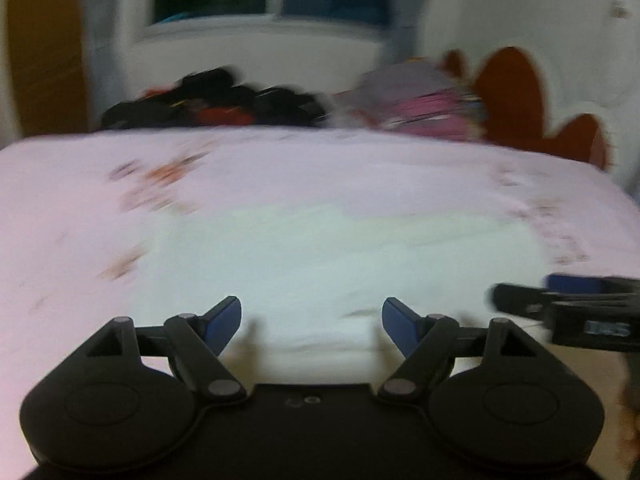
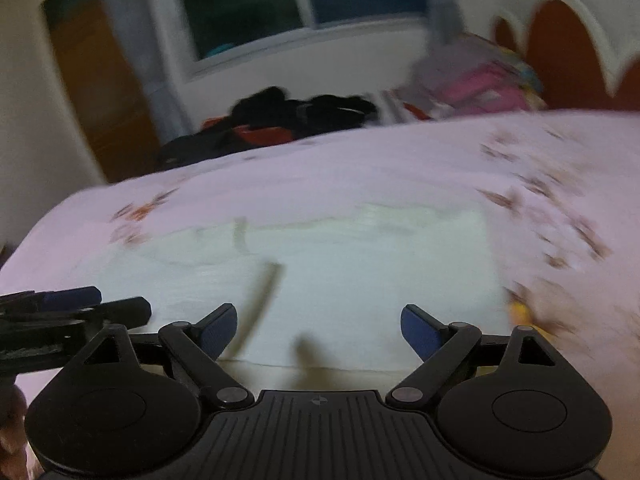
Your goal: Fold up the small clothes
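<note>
- The left gripper (image 1: 312,322) stood with its blue-padded jaws spread wide and nothing between them; it hung just above the near edge of the garment.
- The right gripper (image 2: 318,330) was likewise spread wide and empty, hovering over the same near edge.
- The pale garment (image 1: 328,256), whitish with a faint green tint, lay flat on the pink bedsheet (image 1: 60,208), close in front of both grippers. In the right wrist view a folded strip or sleeve edge ran diagonally across it, and its far part showed a rounded seam.
- The sheet carried small orange-brown floral prints to either side of the garment; none of them lay on the cloth itself.
- Each gripper showed at the edge of the other's view: the right one at the right side of the left wrist view, the left one at the left side of the right wrist view. They were near each other, side by side, not touching.
- At the far edge of the bed a pile of dark clothes (image 1: 216,100) lay with some red-orange among it.
- Beside it sat a heap of grey and pink fabrics (image 1: 416,96), next to a red-brown scalloped headboard (image 1: 512,92).
- A window (image 2: 296,4) stood in the wall beyond.
- Both views were blurred, so finer details could not be told.
</note>
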The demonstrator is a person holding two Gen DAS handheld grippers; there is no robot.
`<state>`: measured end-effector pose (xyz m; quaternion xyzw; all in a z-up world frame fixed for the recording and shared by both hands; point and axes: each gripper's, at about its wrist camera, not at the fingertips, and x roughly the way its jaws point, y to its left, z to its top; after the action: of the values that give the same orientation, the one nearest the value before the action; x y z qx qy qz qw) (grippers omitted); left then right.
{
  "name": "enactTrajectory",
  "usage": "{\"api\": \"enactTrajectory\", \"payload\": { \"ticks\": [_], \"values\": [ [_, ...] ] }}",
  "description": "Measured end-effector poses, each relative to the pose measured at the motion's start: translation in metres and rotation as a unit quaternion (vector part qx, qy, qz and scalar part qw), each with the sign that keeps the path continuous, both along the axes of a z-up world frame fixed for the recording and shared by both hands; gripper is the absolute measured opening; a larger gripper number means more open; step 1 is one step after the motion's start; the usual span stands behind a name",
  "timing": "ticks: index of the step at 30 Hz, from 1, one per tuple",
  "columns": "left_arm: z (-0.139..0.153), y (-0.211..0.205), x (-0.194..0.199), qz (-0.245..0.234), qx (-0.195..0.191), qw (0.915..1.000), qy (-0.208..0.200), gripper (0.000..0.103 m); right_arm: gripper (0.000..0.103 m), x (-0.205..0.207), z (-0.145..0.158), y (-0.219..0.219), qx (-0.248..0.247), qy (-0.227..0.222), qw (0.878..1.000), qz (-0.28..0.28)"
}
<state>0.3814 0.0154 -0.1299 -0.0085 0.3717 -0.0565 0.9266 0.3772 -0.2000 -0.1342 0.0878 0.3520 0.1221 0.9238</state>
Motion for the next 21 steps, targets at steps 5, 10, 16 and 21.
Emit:
{"api": "enactTrajectory", "payload": {
  "ticks": [5,10,16,21],
  "values": [
    [-0.018,0.041,-0.001,0.071,0.021,0.9969,0.023,0.068,0.083,0.004,-0.011,0.054,-0.049,-0.011,0.997,0.055],
    [-0.032,0.052,0.003,0.083,0.043,0.9951,0.035,0.067,0.068,0.017,-0.029,0.096,-0.131,-0.015,0.988,0.086],
    [-0.04,0.051,0.012,0.08,0.06,0.9946,0.028,0.071,0.029,0.033,-0.042,0.083,-0.107,0.004,0.992,0.066],
    [-0.039,0.047,0.012,0.075,0.072,0.9945,0.015,0.072,0.012,0.039,-0.019,0.047,-0.054,-0.01,0.998,0.011]
  ]
}}
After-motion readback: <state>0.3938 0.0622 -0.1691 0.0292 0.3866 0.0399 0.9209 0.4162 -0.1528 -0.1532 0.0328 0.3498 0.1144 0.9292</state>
